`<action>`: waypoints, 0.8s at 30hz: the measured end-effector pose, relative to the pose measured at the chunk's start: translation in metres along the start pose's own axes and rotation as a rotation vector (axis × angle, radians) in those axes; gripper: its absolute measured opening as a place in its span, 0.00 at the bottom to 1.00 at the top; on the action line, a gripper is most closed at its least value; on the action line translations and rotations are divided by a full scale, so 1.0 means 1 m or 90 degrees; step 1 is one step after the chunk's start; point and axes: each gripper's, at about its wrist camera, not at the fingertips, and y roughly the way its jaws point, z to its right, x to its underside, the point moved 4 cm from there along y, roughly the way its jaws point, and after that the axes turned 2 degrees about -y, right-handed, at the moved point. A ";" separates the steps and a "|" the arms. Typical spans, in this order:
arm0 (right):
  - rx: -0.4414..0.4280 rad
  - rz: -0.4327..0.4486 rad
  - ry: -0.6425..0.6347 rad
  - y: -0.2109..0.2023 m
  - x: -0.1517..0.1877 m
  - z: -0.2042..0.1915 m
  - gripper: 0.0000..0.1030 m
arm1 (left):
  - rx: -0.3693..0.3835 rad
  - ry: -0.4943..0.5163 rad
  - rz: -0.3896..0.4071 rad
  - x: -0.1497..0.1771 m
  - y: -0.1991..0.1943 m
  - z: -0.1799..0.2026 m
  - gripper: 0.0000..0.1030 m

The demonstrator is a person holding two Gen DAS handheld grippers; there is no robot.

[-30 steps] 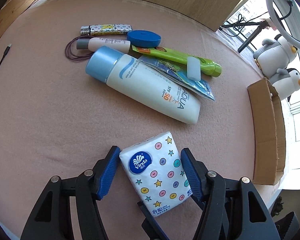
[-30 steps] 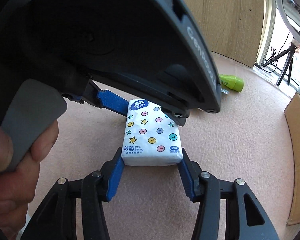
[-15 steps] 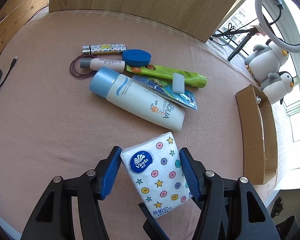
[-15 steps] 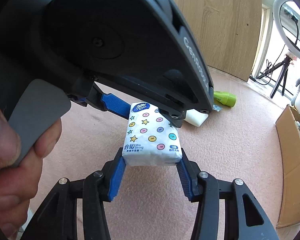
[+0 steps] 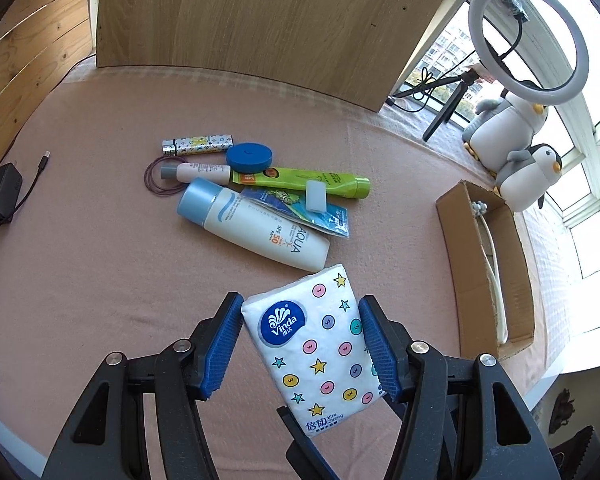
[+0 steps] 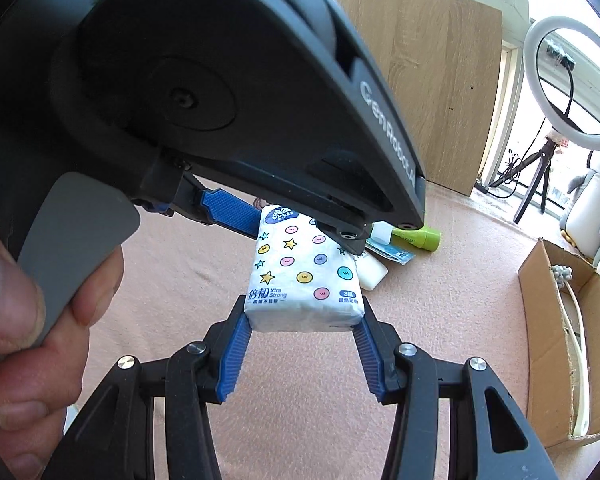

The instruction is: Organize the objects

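Observation:
A white Vinda tissue pack (image 5: 319, 344) with coloured dots and stars is held up above the pink cloth. My left gripper (image 5: 300, 344) is shut on its far end, and my right gripper (image 6: 303, 326) is shut on its near end (image 6: 300, 280). The left gripper's body fills the upper left of the right wrist view. On the cloth lie a white sunscreen bottle (image 5: 256, 226), a green tube (image 5: 303, 180), a blue round tin (image 5: 248, 158), a small pink tube (image 5: 198, 171), a patterned lighter (image 5: 198, 145) and a blue sachet (image 5: 300, 210).
An open cardboard box (image 5: 487, 272) with a white utensil inside stands at the right edge, also in the right wrist view (image 6: 567, 344). Two plush penguins (image 5: 515, 148) and a ring light (image 5: 527, 36) stand behind it. A black charger with cable (image 5: 2, 192) lies far left. A wooden board (image 5: 260, 20) backs the table.
Both grippers have lifted the tissue pack higher above the cloth. The items on the cloth look smaller and the box has come further into view.

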 end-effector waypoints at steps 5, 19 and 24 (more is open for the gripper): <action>0.002 0.006 0.002 -0.003 0.002 0.004 0.44 | 0.000 0.005 0.002 0.000 -0.001 0.005 0.61; 0.039 0.017 0.051 -0.018 0.008 0.043 0.44 | 0.013 0.078 -0.018 -0.009 0.018 0.070 0.61; 0.069 0.019 0.089 -0.033 0.016 0.073 0.44 | 0.027 0.122 -0.034 -0.008 0.032 0.122 0.61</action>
